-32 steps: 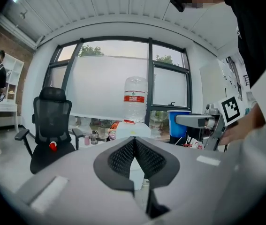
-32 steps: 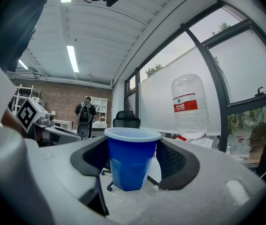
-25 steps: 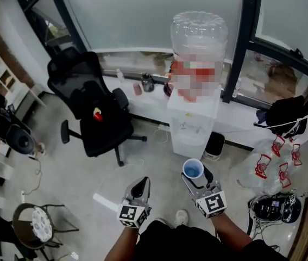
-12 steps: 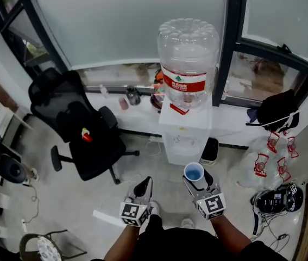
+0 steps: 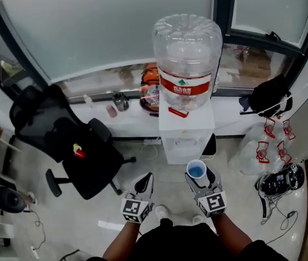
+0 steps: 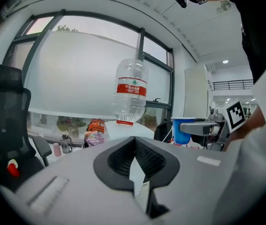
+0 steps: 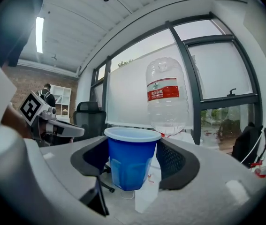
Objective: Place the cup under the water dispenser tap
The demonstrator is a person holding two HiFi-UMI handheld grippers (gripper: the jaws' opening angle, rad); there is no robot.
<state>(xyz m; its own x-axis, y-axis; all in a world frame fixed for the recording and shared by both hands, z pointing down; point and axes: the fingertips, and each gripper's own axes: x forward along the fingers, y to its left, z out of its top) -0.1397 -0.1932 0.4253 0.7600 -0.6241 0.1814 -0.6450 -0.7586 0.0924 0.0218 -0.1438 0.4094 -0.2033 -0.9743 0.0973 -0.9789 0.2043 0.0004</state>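
R hand-held gripper (image 5: 200, 179): clamps blue plastic cup (image 7: 132, 161).
L hand-held gripper (image 5: 142, 185): jaws together, empty.
Risk: cup may knock white water dispenser (image 5: 186, 129), tip.

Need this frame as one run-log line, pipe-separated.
right gripper: shut on cup | cup: upright, short of water dispenser | left gripper: shut, empty | placement: not yet done

I'm looking at an office: a black swivel chair (image 5: 83, 156), a bottled water dispenser (image 5: 186, 130) and tall windows (image 5: 105, 31) behind them
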